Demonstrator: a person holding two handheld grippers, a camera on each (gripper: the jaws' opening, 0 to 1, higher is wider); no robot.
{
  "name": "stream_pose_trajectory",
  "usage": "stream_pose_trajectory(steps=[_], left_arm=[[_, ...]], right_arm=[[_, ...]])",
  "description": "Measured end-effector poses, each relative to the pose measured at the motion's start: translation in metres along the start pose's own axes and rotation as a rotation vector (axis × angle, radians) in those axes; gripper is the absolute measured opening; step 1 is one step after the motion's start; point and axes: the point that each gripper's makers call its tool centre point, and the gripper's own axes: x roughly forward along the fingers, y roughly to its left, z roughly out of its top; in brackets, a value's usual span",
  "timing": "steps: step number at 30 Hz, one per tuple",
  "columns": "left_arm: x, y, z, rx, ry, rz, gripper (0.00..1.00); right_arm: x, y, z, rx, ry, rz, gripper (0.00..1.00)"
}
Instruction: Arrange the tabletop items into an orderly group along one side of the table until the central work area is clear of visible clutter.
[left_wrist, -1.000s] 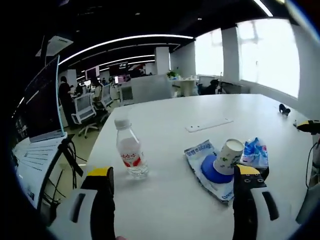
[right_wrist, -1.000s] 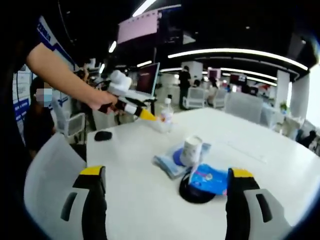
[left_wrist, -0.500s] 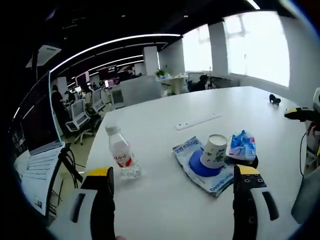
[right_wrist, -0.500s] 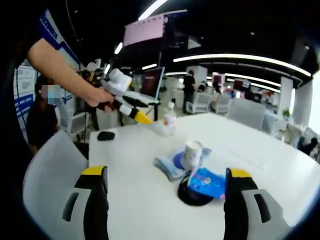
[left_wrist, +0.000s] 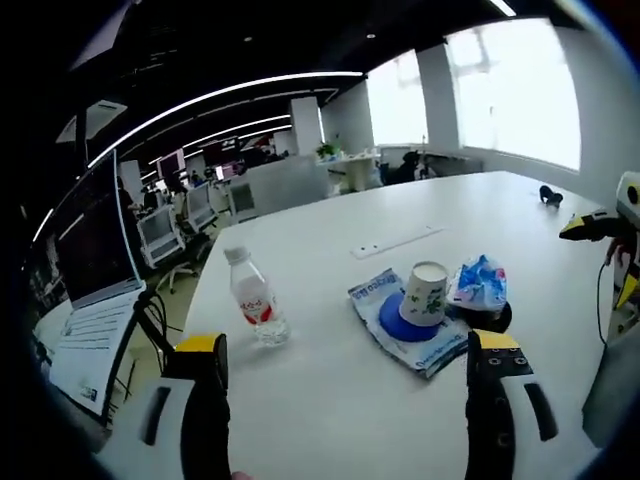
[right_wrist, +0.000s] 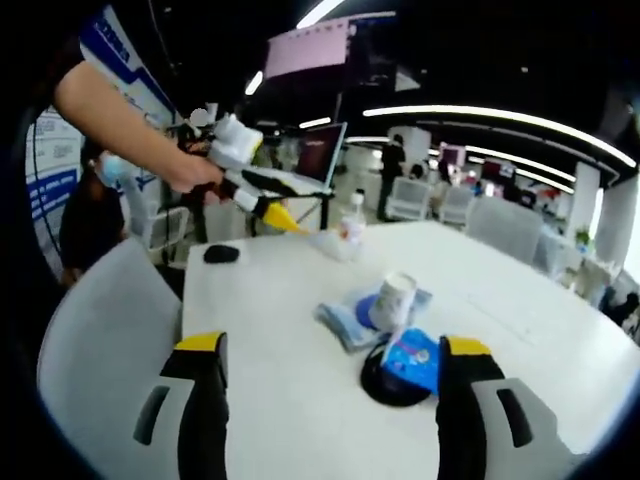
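While both tongs, left (left_wrist: 350, 385) and right (right_wrist: 327, 385), hang open and empty above the white bench (left_wrist: 330, 420), the clutter sits mid-bench: a bottle (left_wrist: 255, 300) stands apart, and a paper cup (left_wrist: 424, 293) rests on a blue lid (left_wrist: 400, 325) atop a flat packet (left_wrist: 385, 300) (a blue bag (left_wrist: 478, 285) lies just beside, on a black disc (right_wrist: 385, 385)).

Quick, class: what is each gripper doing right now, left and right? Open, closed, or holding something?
Left gripper: open, holding nothing, above the white table.
Right gripper: open, holding nothing, facing the paper cup.
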Motion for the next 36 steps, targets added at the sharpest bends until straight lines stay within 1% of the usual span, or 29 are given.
stream_pose_trajectory(steps=[2, 6, 8, 9, 12, 17, 20, 25, 28, 31, 36], left_arm=[[-0.002, 0.001, -0.004, -0.001, 0.004, 0.003, 0.99], [-0.007, -0.002, -0.008, -0.011, -0.001, -0.007, 0.99], [-0.006, -0.004, -0.008, 0.005, 0.001, -0.023, 0.99], [-0.005, -0.003, -0.009, 0.015, 0.011, -0.027, 0.99], [-0.005, -0.003, -0.005, 0.017, 0.0, -0.035, 0.99], [-0.004, -0.003, -0.001, 0.031, -0.013, -0.049, 0.99], [-0.004, -0.005, -0.003, 0.036, -0.011, -0.063, 0.99], [-0.004, -0.011, -0.008, 0.08, 0.009, -0.108, 0.99], [-0.004, -0.012, -0.009, 0.083, 0.008, -0.12, 0.99], [-0.006, -0.015, -0.014, 0.08, 0.012, -0.128, 0.99], [-0.009, -0.018, -0.024, 0.079, 0.022, -0.128, 0.99]], right_arm=[[0.0, 0.001, 0.0, -0.008, 0.005, 0.005, 0.82], [0.004, 0.002, 0.001, -0.032, 0.02, 0.012, 0.8], [0.006, 0.0, 0.003, -0.044, 0.019, 0.01, 0.79], [0.007, -0.003, 0.005, -0.038, 0.02, 0.005, 0.79], [0.007, -0.008, 0.009, -0.022, 0.014, -0.007, 0.76], [0.01, -0.013, 0.014, -0.04, 0.018, -0.014, 0.75], [0.014, -0.018, 0.012, -0.059, 0.036, -0.012, 0.73], [0.02, -0.025, 0.012, -0.073, 0.052, -0.015, 0.71], [0.024, -0.028, 0.011, -0.082, 0.069, -0.012, 0.69], [0.03, -0.027, 0.007, -0.1, 0.1, 0.008, 0.67], [0.037, -0.026, 0.001, -0.147, 0.139, 0.027, 0.58]])
